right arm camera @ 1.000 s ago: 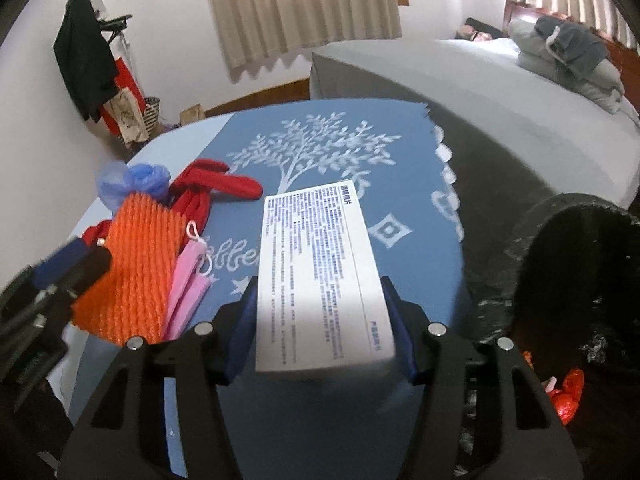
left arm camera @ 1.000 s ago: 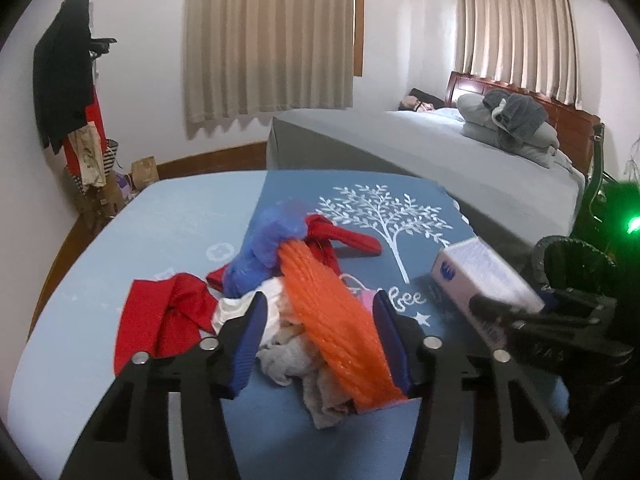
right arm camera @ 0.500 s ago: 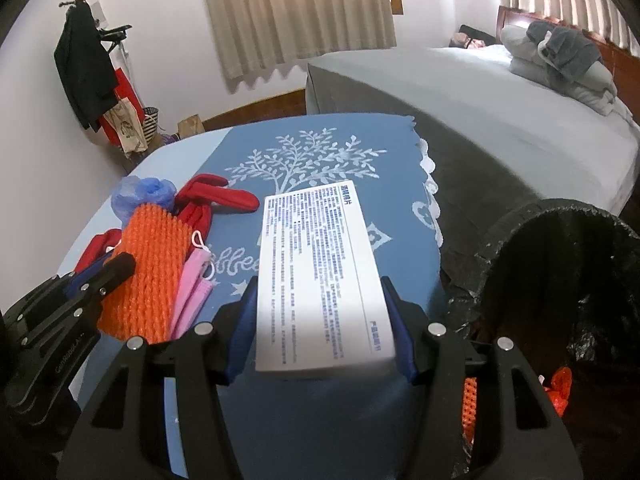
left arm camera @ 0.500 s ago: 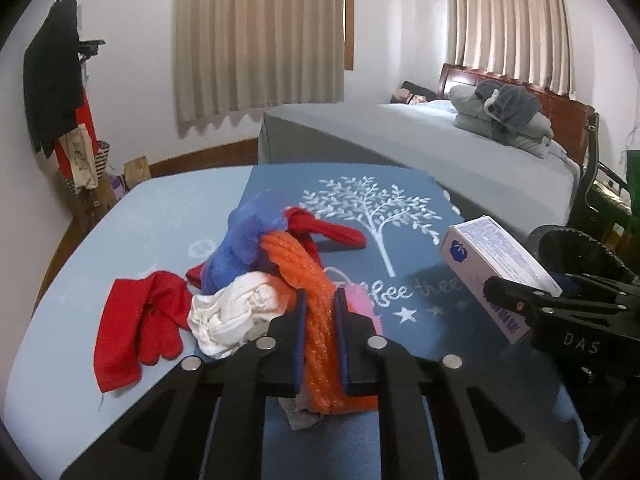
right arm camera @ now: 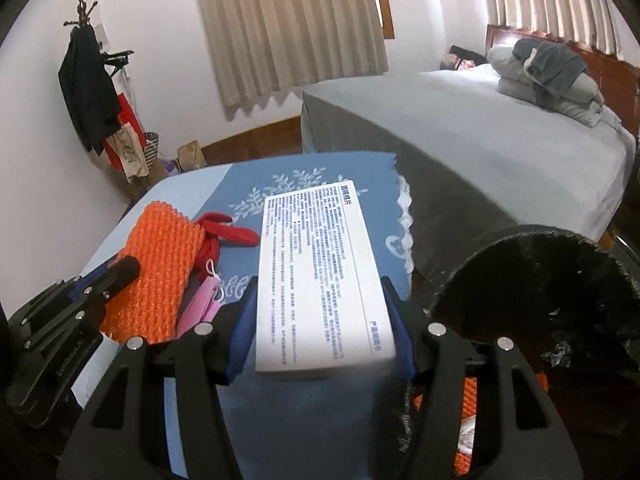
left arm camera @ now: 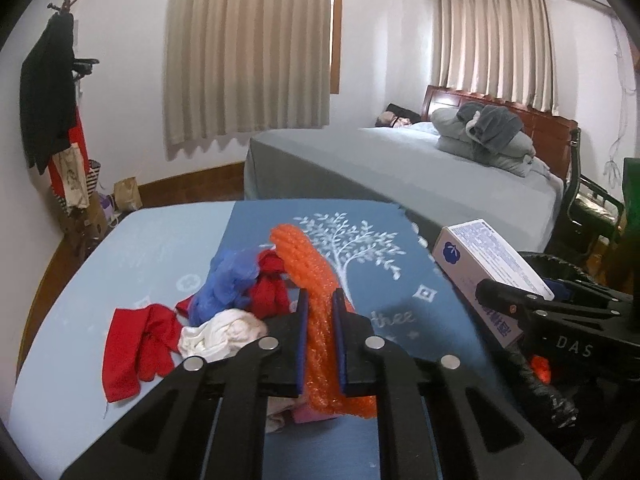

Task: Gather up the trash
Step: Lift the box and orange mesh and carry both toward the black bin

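My left gripper [left arm camera: 320, 300] is shut on an orange foam net sleeve [left arm camera: 308, 268] and holds it raised above the blue tablecloth [left arm camera: 372, 240]; it also shows in the right wrist view [right arm camera: 156, 264]. My right gripper [right arm camera: 320, 300] is shut on a white printed carton [right arm camera: 320, 272], held above the table's right edge beside a black-lined trash bin [right arm camera: 532, 280]. The carton also shows in the left wrist view [left arm camera: 484, 264]. A pink face mask [right arm camera: 204, 304] lies under the sleeve.
On the table lie a red cloth [left arm camera: 136, 344], a white rag [left arm camera: 224, 332], a blue plastic bag [left arm camera: 232, 280] and a red strap [right arm camera: 228, 232]. Orange trash [right arm camera: 468, 396] sits in the bin. A grey bed [left arm camera: 420, 172] stands behind, a coat rack [left arm camera: 56, 92] at left.
My left gripper closed on the orange sleeve and lifted it off the pile. My right gripper carried the carton up and right, toward the bin.
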